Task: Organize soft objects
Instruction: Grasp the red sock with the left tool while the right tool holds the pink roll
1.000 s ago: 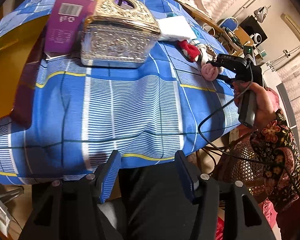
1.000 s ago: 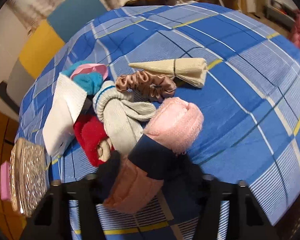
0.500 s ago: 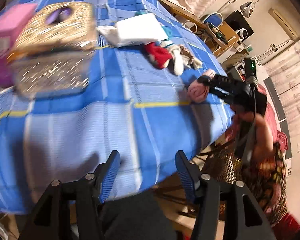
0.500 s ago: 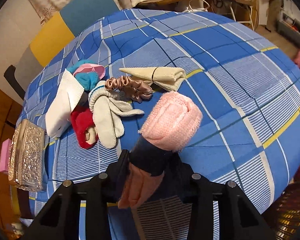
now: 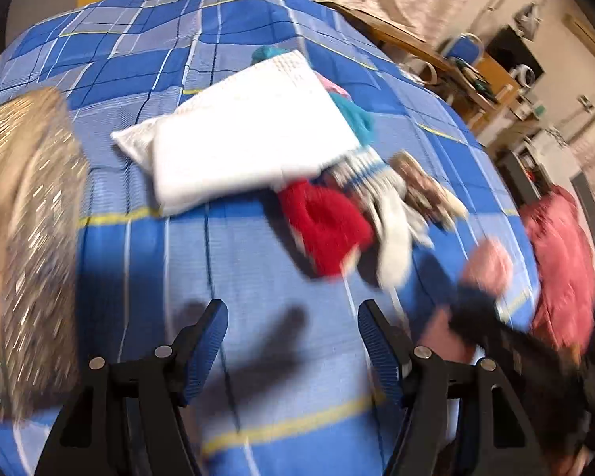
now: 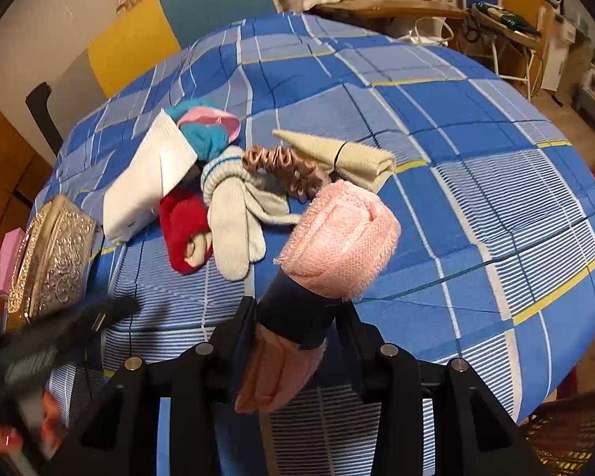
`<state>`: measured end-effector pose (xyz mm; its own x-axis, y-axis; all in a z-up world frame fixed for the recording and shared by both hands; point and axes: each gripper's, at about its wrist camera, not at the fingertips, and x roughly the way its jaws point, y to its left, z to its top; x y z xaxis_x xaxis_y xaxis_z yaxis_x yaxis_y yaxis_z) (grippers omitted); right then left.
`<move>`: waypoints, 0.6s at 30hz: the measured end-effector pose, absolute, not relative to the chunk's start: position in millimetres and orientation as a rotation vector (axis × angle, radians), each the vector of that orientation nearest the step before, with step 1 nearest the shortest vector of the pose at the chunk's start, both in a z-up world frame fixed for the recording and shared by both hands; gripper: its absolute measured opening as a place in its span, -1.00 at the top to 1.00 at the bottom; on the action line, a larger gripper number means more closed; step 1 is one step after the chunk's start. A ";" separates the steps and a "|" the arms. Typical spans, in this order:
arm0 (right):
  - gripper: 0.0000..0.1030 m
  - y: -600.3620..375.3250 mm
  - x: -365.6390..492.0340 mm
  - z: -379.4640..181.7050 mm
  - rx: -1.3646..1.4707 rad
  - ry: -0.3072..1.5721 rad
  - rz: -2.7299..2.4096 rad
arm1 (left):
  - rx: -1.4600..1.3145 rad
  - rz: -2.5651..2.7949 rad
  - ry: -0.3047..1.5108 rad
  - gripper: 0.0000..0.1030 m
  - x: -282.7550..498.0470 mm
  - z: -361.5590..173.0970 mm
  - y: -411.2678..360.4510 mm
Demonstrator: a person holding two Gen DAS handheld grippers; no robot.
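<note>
Right wrist view: your right gripper [image 6: 295,317] clamps the rolled pink towel with a dark blue band [image 6: 339,248], lifted above the blue plaid tablecloth [image 6: 476,206]; its jaws sit narrower on the roll than a second ago.
Left gripper: your left gripper [image 5: 293,341] has swung from the table's near edge in over the cloth; its jaws are opening wide, nothing between them.
Count: one folded white cloth [image 6: 144,184], one red fuzzy sock [image 6: 182,230], one grey knit sock with blue stripes [image 6: 234,214], one brown satin scrunchie [image 6: 287,170], one beige rolled cloth tied with a band [image 6: 347,156], one teal-and-pink bundle [image 6: 208,129].
Pile position: at 11 o'clock from the held towel, items touching or overlapping.
Surroundings: ornate silver-gold tissue box [image 6: 53,256] at 9 o'clock, pink box [image 6: 8,254] just behind it.
Obstruction: left view is motion-blurred; the towel hides part of the cloth beneath it.
</note>
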<state>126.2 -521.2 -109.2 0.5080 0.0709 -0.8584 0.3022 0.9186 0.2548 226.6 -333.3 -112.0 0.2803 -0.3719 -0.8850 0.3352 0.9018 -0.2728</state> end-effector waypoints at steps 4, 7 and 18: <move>0.19 -517.6 128.4 -114.0 0.379 1.055 -0.141 | -0.056 -0.438 1.187 -0.35 254.2 -120.2 -350.0; 0.19 -515.5 130.6 -114.7 0.363 1.059 -0.144 | -0.102 -0.420 1.169 -0.40 269.7 -123.6 -357.2; 0.14 -509.2 138.6 -116.3 0.348 1.073 -0.133 | -0.160 -0.522 1.192 0.28 281.6 -139.9 -361.1</move>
